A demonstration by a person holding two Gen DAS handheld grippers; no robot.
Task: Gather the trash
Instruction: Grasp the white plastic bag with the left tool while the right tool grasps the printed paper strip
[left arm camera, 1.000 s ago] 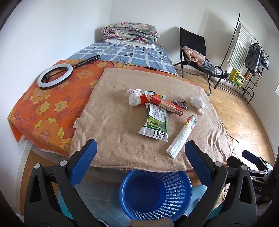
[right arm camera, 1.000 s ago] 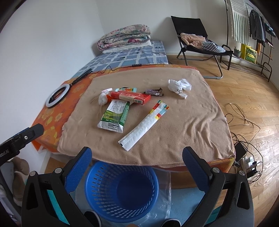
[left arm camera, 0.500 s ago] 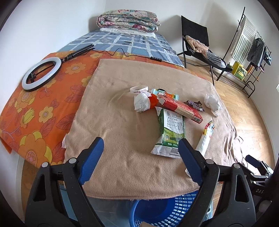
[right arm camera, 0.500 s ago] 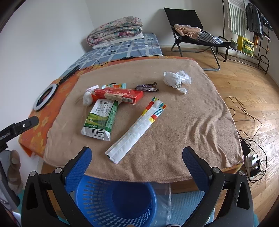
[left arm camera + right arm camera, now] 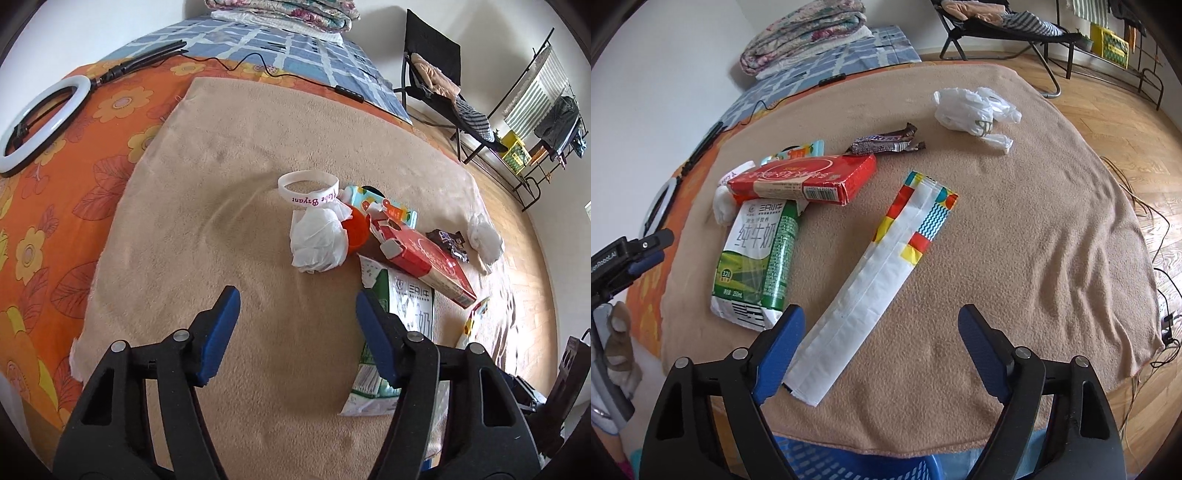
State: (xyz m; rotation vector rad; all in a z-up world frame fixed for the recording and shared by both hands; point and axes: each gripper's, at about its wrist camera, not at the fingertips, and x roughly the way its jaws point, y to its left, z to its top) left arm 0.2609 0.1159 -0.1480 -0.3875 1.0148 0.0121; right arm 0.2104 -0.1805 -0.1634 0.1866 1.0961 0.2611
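Trash lies on a tan blanket [image 5: 221, 206]. A crumpled white tissue [image 5: 318, 240] sits just beyond my open, empty left gripper [image 5: 295, 295], next to a white wristband [image 5: 308, 188], an orange cup [image 5: 357, 229], a red box [image 5: 424, 262] and a green milk carton [image 5: 402, 332]. My right gripper [image 5: 881, 317] is open and empty, over the near end of a long white wrapper [image 5: 875, 280]. The right wrist view also shows the milk carton [image 5: 757, 258], red box [image 5: 805, 179], a chocolate bar wrapper [image 5: 884, 142] and a crumpled white plastic bag [image 5: 975, 110].
A blue basket [image 5: 849, 461] stands on the floor below the blanket's near edge. A ring light [image 5: 40, 118] lies on the orange flowered sheet at the left. A folding chair [image 5: 436, 70] and a clothes rack [image 5: 546, 96] stand at the back right.
Both grippers have moved forward and lower over the blanket. The left one has closed in on the tissue, the right one on the long wrapper. The basket has slipped below view.
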